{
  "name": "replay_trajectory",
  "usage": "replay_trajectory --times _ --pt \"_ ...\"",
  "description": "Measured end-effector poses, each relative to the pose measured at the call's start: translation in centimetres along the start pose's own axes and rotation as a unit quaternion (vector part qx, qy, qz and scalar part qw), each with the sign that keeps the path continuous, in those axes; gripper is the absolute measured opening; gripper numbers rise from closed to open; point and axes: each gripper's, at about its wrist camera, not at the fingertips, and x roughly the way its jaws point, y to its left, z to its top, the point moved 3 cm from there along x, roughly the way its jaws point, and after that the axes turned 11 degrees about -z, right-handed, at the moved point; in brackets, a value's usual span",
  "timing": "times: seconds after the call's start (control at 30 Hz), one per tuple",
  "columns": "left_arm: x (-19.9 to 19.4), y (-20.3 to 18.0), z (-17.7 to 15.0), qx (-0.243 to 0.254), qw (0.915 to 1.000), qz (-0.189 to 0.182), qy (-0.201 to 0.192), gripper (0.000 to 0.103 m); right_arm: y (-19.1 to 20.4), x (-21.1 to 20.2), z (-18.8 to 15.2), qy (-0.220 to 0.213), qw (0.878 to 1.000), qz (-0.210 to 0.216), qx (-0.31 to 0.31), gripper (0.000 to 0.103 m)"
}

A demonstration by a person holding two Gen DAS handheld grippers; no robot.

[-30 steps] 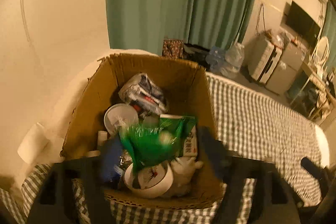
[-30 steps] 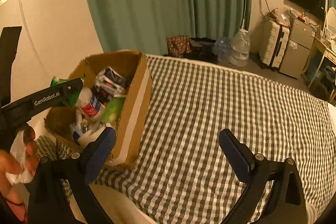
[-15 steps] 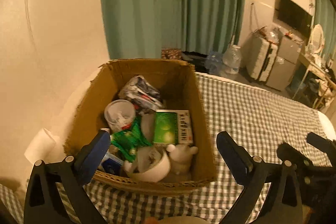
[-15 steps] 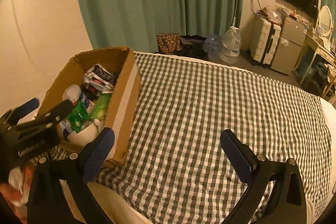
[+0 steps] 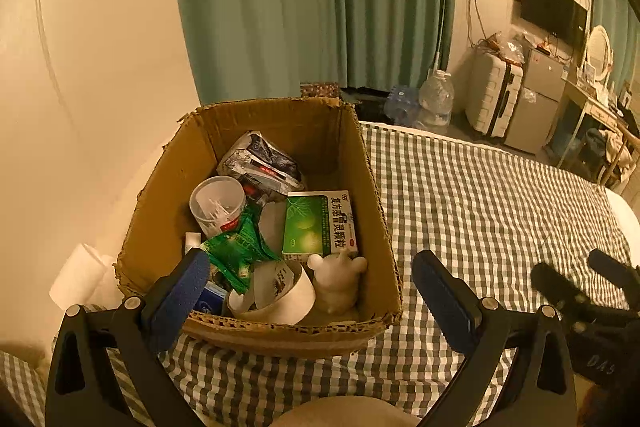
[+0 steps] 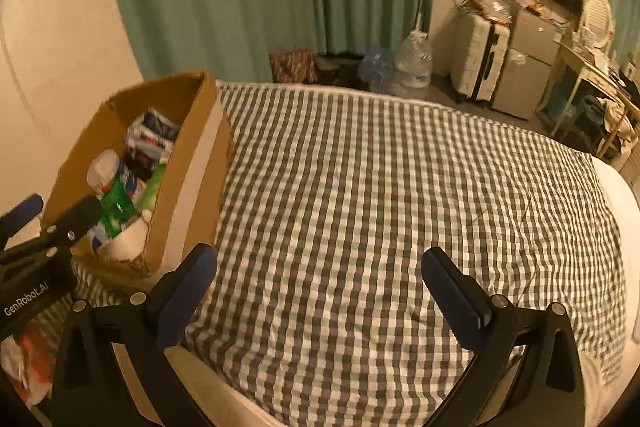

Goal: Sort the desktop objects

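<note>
A cardboard box (image 5: 376, 187) stands on the checked bedspread (image 6: 380, 187). In it lie a green packet (image 5: 236, 255), a green medicine box (image 5: 320, 223), a clear cup (image 5: 218, 199), a white tape roll (image 5: 280, 291), a white figurine (image 5: 338, 279) and a crumpled wrapper (image 5: 260, 163). My left gripper (image 5: 311, 263) hovers at the box's near edge, open wide and holding nothing. My right gripper (image 6: 320, 259) is open over bare bedspread, to the right of the box (image 6: 200, 163).
A white paper roll (image 5: 80, 275) lies left of the box against the wall. Past the bed's far edge stand water bottles (image 6: 412, 63), a suitcase (image 6: 480, 59) and green curtains. A hand with crumpled tissue (image 6: 24, 359) shows at the lower left.
The green packet, between the left jaws a second ago, now lies in the box. The left jaws have spread wide and drawn back. The right gripper has shifted away from the box.
</note>
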Motion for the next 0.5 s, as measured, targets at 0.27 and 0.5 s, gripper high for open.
replay_trajectory --times 0.27,0.5 --pt "0.5 -0.7 -0.5 0.012 0.9999 0.0 0.01 0.103 -1.9 -0.9 0.7 -0.025 0.999 -0.021 0.041 0.103" --pt "0.3 -0.5 -0.7 0.006 1.0 -0.004 0.0 0.103 -2.3 -0.5 0.3 -0.013 0.999 -0.026 0.042 0.103"
